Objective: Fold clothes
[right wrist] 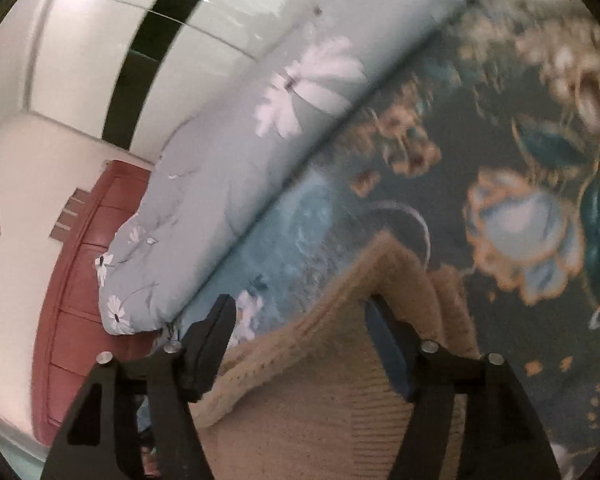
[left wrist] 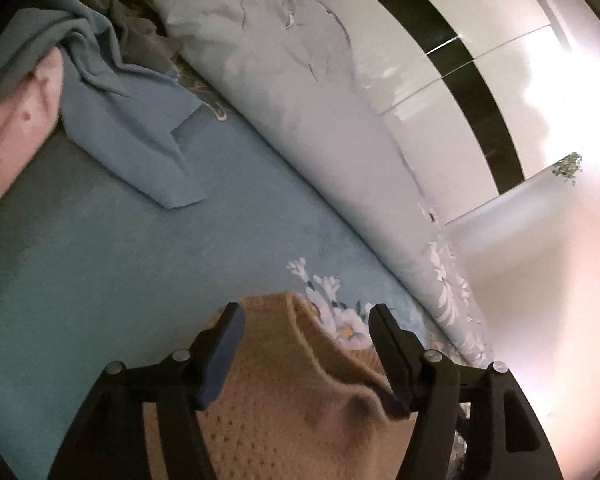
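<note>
On the bed, a tan knitted sweater point(left wrist: 284, 412) with a dotted open-weave texture lies on the blue floral bedsheet point(left wrist: 112, 280), directly in front of both cameras. From the left wrist view, its ribbed edge curves up between the fingers of the left gripper point(left wrist: 306, 316), whose jaws stand wide apart with nothing clamped between them; the knit lies under and between them, and contact cannot be told. Further back on the left, one crumpled blue-grey garment point(left wrist: 128, 116) lies on the sheet beside one pale pink cloth point(left wrist: 16, 128), with one dark grey cloth point(left wrist: 136, 36) behind them. One long pale-blue flowered quilt roll point(left wrist: 300, 100) runs along the far edge of the bed, below a white wall with a black stripe point(left wrist: 452, 36).

From the right wrist view, the same sweater point(right wrist: 332, 412) shows a folded corner and ribbed hem rising between the fingers of the right gripper point(right wrist: 300, 308), whose jaws are likewise wide and hold nothing. One dark red wooden door point(right wrist: 84, 292) shows at the left, past the end of the quilt roll point(right wrist: 228, 160). One sweater and two grippers are visible in all.
</note>
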A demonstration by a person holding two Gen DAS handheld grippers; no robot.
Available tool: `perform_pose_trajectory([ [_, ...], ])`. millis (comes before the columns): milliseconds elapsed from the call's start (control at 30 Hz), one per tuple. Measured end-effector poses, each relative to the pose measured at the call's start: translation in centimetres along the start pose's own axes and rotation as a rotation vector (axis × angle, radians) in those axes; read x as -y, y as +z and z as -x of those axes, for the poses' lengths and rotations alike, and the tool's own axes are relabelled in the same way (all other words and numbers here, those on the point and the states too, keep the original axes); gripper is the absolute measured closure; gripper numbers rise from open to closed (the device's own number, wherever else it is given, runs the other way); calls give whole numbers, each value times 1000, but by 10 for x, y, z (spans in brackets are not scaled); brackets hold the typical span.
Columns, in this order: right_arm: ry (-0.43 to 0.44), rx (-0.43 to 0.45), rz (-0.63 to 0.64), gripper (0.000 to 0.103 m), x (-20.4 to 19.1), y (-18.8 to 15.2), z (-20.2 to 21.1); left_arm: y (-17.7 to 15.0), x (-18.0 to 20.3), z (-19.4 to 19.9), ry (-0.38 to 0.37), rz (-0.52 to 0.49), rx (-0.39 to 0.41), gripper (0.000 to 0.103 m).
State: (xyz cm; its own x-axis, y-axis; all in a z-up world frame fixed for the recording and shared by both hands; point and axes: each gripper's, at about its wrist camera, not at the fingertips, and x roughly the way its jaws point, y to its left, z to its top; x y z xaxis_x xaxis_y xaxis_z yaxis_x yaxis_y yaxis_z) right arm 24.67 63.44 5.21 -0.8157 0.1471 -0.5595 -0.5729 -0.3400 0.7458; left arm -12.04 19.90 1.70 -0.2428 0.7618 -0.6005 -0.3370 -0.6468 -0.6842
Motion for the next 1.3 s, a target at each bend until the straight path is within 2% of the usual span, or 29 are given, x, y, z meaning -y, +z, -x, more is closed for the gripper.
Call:
perform_pose_trajectory([
  [167, -8, 25, 77, 34, -14, -16, 37, -23, 5, 27, 129, -41, 30, 34],
  [300, -96, 36, 165, 34, -19, -63, 78, -62, -21, 64, 215, 6, 43, 34],
  [367, -113, 31, 182, 34, -15, -88, 95, -81, -33, 74, 221, 49, 55, 34],
  [500, -131, 9, 162, 34, 2, -138, 113, -106, -54, 73, 191, 153, 23, 34],
  [633, -95, -40, 4, 34, 35, -152, 101, -113, -62, 65, 126, 222, 0, 34],
  [733, -30, 10, -98, 34, 52, -149, 94, -109, -59, 56, 93, 233, 1, 34],
  [800, -28, 51, -132, 34, 56, -146, 88, -107, -58, 50, 82, 241, -2, 34],
  [967, -31, 106, -126, 33, 51, -137, 74, -100, -56, 40, 57, 277, 47, 32],
  [1133, 16, 158, -141, 32, 48, -130, 68, -101, -52, 35, 18, 321, 91, 31],
  [1200, 33, 172, -149, 37, 47, -128, 67, -103, -51, 35, -13, 335, 104, 32],
  [1233, 37, 175, -155, 47, 47, -127, 67, -104, -52, 37, -18, 347, 117, 33],
  [1267, 34, 174, -161, 63, 48, -126, 66, -105, -54, 38, -17, 361, 125, 40],
  [1300, 27, 171, -169, 70, 49, -126, 66, -106, -55, 39, -15, 374, 131, 52],
])
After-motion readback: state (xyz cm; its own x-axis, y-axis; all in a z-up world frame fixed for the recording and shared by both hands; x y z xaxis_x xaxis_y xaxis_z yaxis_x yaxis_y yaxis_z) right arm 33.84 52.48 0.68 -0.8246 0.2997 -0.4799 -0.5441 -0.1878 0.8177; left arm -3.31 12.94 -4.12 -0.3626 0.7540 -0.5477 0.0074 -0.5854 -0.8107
